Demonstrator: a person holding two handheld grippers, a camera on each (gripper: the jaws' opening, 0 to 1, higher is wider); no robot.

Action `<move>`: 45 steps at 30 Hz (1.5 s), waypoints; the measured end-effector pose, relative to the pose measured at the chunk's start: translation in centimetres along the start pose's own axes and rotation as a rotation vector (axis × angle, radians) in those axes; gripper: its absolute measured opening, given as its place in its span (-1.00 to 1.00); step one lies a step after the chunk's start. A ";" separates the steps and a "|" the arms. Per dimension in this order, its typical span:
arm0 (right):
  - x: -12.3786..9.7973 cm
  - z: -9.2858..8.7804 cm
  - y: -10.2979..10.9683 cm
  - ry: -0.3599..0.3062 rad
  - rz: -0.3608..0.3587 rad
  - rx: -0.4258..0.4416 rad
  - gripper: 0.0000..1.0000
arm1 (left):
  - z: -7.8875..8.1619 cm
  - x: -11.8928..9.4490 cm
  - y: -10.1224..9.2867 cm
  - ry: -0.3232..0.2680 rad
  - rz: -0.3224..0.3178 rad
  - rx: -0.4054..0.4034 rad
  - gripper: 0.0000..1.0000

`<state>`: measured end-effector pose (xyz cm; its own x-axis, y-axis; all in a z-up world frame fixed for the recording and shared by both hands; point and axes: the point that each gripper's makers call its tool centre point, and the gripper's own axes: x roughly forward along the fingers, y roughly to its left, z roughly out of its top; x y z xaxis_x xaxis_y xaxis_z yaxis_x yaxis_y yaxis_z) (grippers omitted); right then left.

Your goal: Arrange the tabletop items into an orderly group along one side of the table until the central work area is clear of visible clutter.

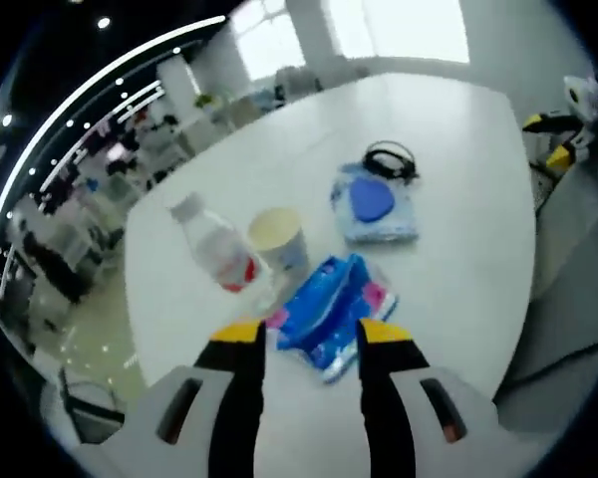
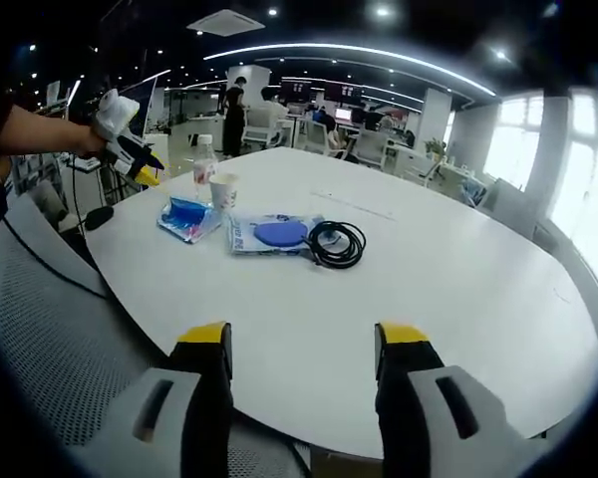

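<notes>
White round table (image 2: 458, 299): broad, glossy, bare across most of its top; items gathered near one edge, seen in both gripper views.

Grey mesh chair (image 2: 50, 329): drawn up at the table's rim, lower left of the right gripper view.

Left gripper (image 1: 311, 334): jaws spread, yellow-tipped, empty, hovering just short of the blue packet; seen also from the right gripper view (image 2: 140, 164), held in a hand beside the item group.

Right gripper (image 2: 301, 339): jaws spread wide, nothing between them, poised over the near table edge, well apart from the items.

Clear bag with blue disc (image 1: 374, 204) (image 2: 271, 234): flat on the table, between the cable and the cup.

Blue packet (image 1: 331, 309) (image 2: 189, 217): crinkled, blue with pink patches, lying flat, nearest the left gripper's tips.

Plastic bottle (image 1: 217, 247) (image 2: 205, 169): white cap, red label; lying tilted in the left gripper view, touching or just beside the cup.

Paper cup (image 1: 277, 239) (image 2: 223, 189): upright, open top, between bottle and packet.

Black coiled cable (image 1: 390, 159) (image 2: 337, 244): looped, resting against the far end of the clear bag.
</notes>
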<state>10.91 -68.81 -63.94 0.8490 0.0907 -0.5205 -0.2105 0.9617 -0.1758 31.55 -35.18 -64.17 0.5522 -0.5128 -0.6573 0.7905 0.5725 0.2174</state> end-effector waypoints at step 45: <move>0.1 -0.1 0.1 0.002 0.009 0.001 0.16 | -1.4 -5.9 -14.2 -0.128 0.006 -0.180 0.60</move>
<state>10.91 -68.70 -64.06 0.8459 0.0987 -0.5241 -0.2175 0.9611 -0.1701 16.68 -39.40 -64.35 0.5947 -0.5799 -0.5569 0.7337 0.6746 0.0811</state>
